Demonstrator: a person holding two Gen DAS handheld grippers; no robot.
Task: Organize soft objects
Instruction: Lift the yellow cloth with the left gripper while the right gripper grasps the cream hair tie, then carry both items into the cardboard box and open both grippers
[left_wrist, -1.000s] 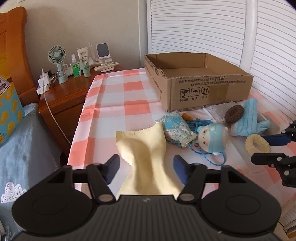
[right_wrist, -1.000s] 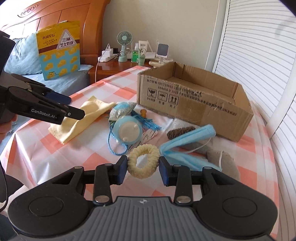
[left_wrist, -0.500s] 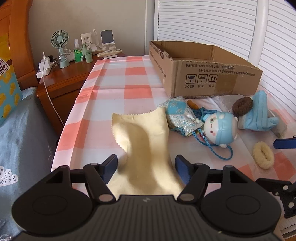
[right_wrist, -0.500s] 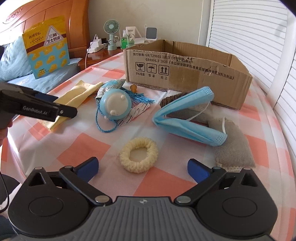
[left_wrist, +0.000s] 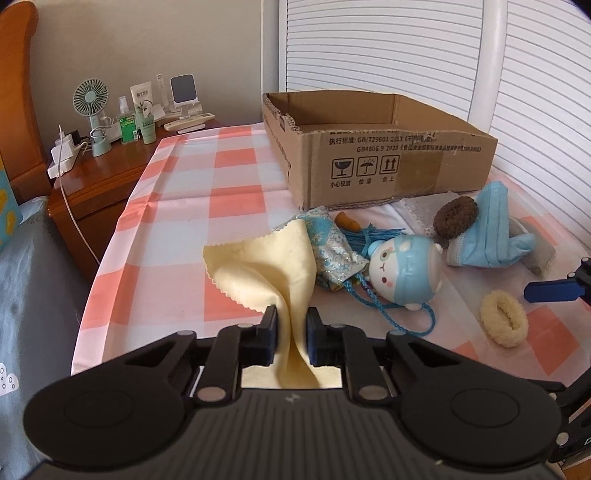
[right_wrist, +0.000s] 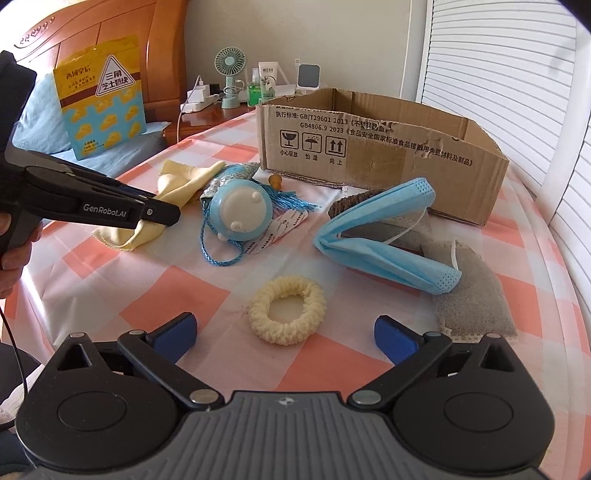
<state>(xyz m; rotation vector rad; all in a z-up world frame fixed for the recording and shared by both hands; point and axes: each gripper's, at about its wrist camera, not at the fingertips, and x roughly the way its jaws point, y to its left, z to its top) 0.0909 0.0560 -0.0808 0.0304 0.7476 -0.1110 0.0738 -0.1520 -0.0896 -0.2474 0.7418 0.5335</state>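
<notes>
1. Where the checked counter (left_wrist: 236, 162) is nearest the left wrist camera, the left tongs (left_wrist: 291, 334) have just closed and now pinch a fold of the yellow cloth (left_wrist: 258, 269); the rest of the cloth lies on the counter, one corner against the blue doll (left_wrist: 404, 273).
2. Right tongs (right_wrist: 286, 336): jaws at their widest, nothing gripped. Cream scrunchie (right_wrist: 288, 310) lies flat on the counter just ahead, between the two blue pads.
3. Blue face mask (right_wrist: 384, 236): crumpled, right of the doll, partly over a grey pouch (right_wrist: 469, 291).
4. Brown scrunchie (left_wrist: 456, 218): tucked against the mask; how it rests is hard to tell.
5. Cardboard box (right_wrist: 373, 147): open-topped, upright, at the far side of the counter behind the soft items.
6. Person's hand (right_wrist: 11, 254): at the left edge, holding the left tongs' handle.
</notes>
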